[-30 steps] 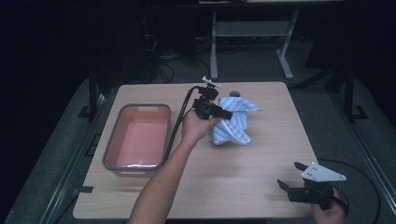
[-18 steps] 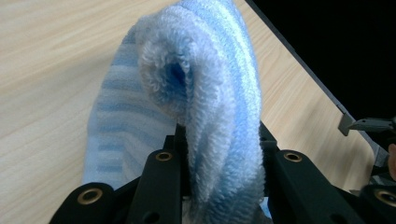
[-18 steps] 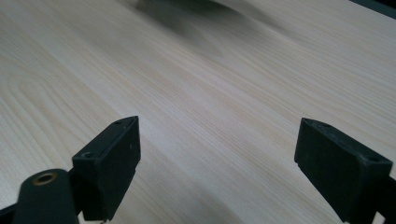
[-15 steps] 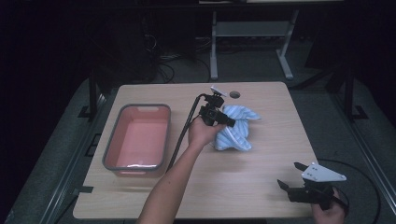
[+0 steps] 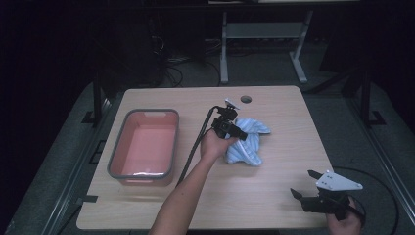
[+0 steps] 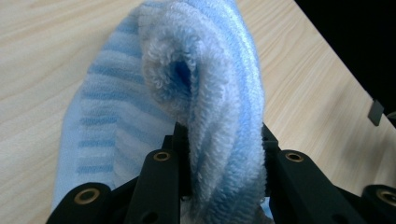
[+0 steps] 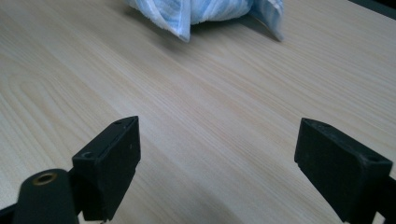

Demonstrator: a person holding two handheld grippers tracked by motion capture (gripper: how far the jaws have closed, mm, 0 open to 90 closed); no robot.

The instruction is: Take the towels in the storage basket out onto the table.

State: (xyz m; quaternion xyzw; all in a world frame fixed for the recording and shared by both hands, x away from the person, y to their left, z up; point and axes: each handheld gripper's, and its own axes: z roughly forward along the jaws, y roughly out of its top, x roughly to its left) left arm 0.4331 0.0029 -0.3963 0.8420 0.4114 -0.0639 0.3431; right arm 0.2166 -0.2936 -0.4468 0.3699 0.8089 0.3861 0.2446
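Note:
A light blue striped towel (image 5: 249, 142) lies bunched on the wooden table (image 5: 274, 186) near its middle. My left gripper (image 5: 240, 133) is shut on a thick fold of that towel (image 6: 219, 121), the cloth squeezed between both black jaws and draping down onto the tabletop. My right gripper (image 5: 303, 193) rests near the table's front right corner, open, with bare wood between its jaws (image 7: 217, 154). The towel's edge (image 7: 205, 11) shows far ahead of it in the right gripper view.
A pink tub with a grey rim (image 5: 143, 147) stands on the left half of the table. A round cable hole (image 5: 246, 99) sits near the far edge. Beyond the table are a dark floor, cables and a desk frame (image 5: 264, 34).
My left gripper has carried the towel down and toward the near side, so the cloth now rests lower and flatter on the table. The right gripper has stayed put.

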